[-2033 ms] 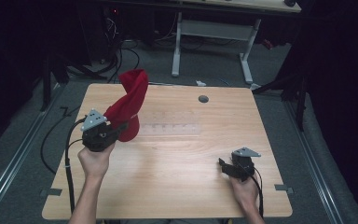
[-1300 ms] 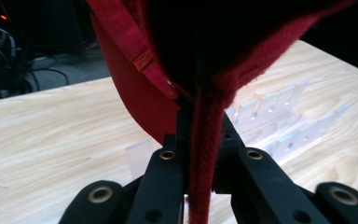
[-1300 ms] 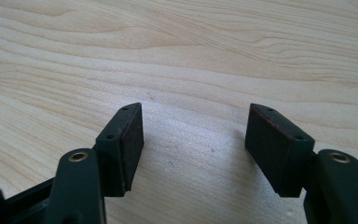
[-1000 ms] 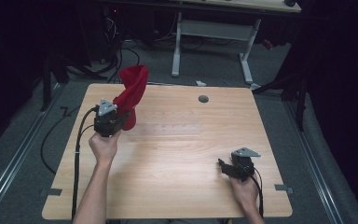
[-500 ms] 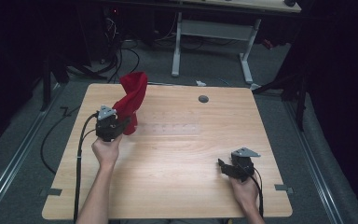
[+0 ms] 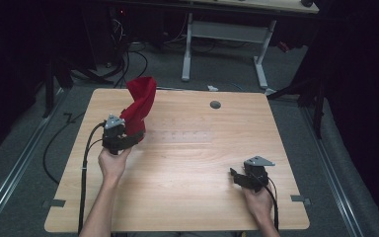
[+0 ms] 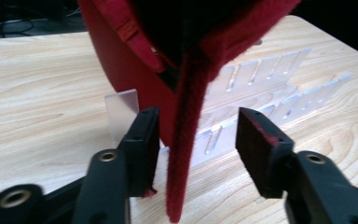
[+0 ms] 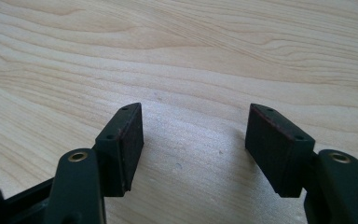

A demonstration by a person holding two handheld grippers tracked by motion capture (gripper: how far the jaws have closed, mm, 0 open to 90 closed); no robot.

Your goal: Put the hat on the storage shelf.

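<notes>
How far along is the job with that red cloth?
Done: the red cloth stands draped on the clear slotted rack. In hand: the left gripper has just been opening, its jaws apart with a cloth edge hanging between them. Left: drawing that gripper away. The right gripper rests open on the table.

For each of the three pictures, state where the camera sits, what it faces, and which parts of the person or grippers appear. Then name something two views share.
High view: above the person's side, looking down on the table; both forearms show.
Left gripper view: rides the left hand-held gripper, facing the red cloth and clear rack; jaws open.
Right gripper view: rides the right hand-held gripper, facing bare wood; jaws open.
Shared: the cloth, in high and left views.
</notes>
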